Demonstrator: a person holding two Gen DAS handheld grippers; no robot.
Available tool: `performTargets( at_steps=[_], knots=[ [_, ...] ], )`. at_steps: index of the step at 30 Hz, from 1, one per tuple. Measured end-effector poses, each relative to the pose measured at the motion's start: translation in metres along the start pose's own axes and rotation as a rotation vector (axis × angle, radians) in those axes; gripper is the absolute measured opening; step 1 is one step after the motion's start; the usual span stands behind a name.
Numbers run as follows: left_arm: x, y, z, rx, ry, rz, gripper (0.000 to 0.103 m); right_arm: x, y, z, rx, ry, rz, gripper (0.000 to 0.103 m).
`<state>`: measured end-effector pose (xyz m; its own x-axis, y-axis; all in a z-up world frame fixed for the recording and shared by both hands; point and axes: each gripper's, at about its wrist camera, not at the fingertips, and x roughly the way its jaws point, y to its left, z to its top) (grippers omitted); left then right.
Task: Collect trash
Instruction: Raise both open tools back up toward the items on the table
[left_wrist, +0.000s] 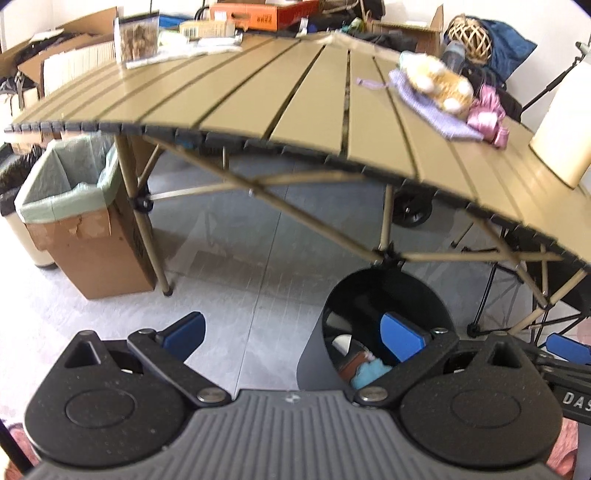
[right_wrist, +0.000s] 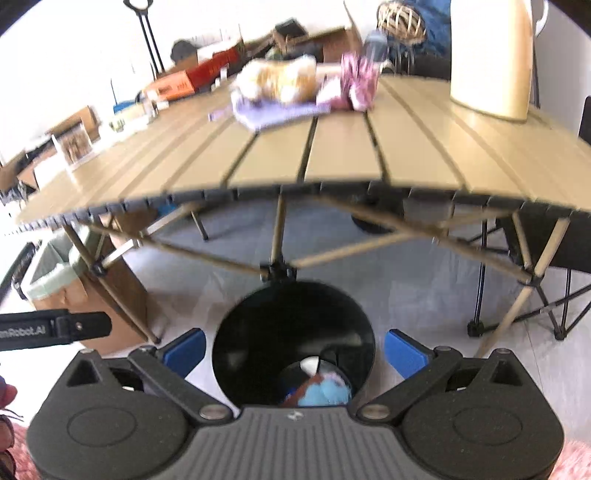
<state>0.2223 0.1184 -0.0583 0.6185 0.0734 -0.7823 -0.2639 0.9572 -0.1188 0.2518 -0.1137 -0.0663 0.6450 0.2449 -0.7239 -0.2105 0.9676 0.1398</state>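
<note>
A: Right gripper (right_wrist: 294, 350): blue pads spread wide, nothing between them. It hangs directly over the mouth of the black bin (right_wrist: 258, 332), which stands on the floor just in front of the table.

B: Left gripper (left_wrist: 291, 338): also spread wide, also empty. The bin sits under its right-hand finger, off centre in the left wrist view.

A: Bin contents: something blue (right_wrist: 323, 395), a brown scrap and a white piece, low at the bottom. Too blurred to name further.

B: Outward: the slatted table (right_wrist: 343, 158) carries a pale purple cloth (right_wrist: 280, 112), a tan-and-white fluffy lump (right_wrist: 280, 75) on top of it, and a crumpled pink item (right_wrist: 360, 83) touching its side. A cream cylinder (right_wrist: 491, 59) stands near the right edge.

A: Lined cardboard box (left_wrist: 74, 206) sits by the left table leg, well apart from the bin.

B: Risks, as I judge them: both views are smeared, so a reach at this pace could overshoot and knock the cylinder. The pile is stacked; pinching one layer may drag the rest off the table's edge.

A: And which pieces count as trash is unclear. A wrong pick is possible.
</note>
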Motion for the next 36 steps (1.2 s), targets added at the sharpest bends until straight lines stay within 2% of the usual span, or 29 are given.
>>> performTargets(
  at_steps=[4, 10, 15, 21, 23, 30, 32, 36],
  knots=[
    [-0.016, -0.008, 0.016, -0.005, -0.059, -0.01, 0.103, -0.02, -0.005, 0.014, -0.001, -0.088, 0.01, 0.103],
    [-0.025, -0.021, 0.041, -0.03, -0.124, -0.021, 0.103, -0.038, -0.027, 0.042, 0.072, -0.238, 0.048, 0.103],
    [-0.019, -0.031, 0.064, -0.049, -0.149, -0.022, 0.103, -0.036, -0.047, 0.066, 0.137, -0.343, 0.118, 0.103],
    [-0.011, -0.041, 0.089, -0.063, -0.182, -0.024, 0.103, -0.022, -0.054, 0.092, 0.149, -0.425, 0.143, 0.103],
    [-0.007, -0.043, 0.098, -0.068, -0.191, -0.025, 0.103, -0.014, -0.056, 0.103, 0.146, -0.442, 0.177, 0.103],
    [0.007, -0.043, 0.133, -0.103, -0.215, -0.037, 0.103, 0.022, -0.047, 0.141, 0.128, -0.485, 0.138, 0.103],
    [0.012, -0.042, 0.143, -0.112, -0.217, -0.034, 0.103, 0.032, -0.045, 0.15, 0.135, -0.47, 0.133, 0.103],
    [0.021, -0.042, 0.16, -0.115, -0.233, -0.02, 0.103, 0.06, -0.04, 0.174, 0.124, -0.378, 0.149, 0.103]
  ],
)
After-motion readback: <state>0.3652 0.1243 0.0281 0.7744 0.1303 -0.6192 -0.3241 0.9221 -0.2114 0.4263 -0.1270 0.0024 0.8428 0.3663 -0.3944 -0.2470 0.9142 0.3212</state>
